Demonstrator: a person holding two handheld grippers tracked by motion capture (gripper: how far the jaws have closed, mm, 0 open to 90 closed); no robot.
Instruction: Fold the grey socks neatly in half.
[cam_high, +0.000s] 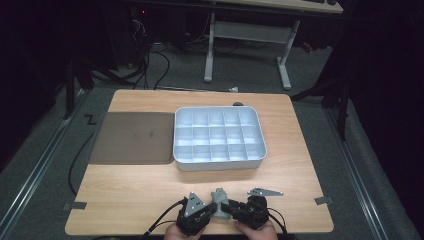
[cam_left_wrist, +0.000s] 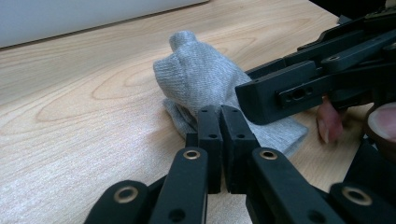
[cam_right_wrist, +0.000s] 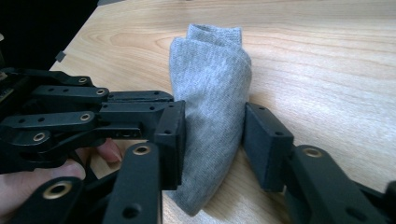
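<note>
At the near edge, the left tool is pinching the sock while the right tool is seemingly clamping it, needing a firm squeeze before lifting.

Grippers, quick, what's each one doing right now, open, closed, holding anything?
Left gripper: shut, pinching the edge of the grey sock.
Right gripper: jaws around the sock's bundled middle, pads touching both sides, gripping it.

Left gripper jaws pressed together, right gripper jaws parted, both low, side by side
</note>
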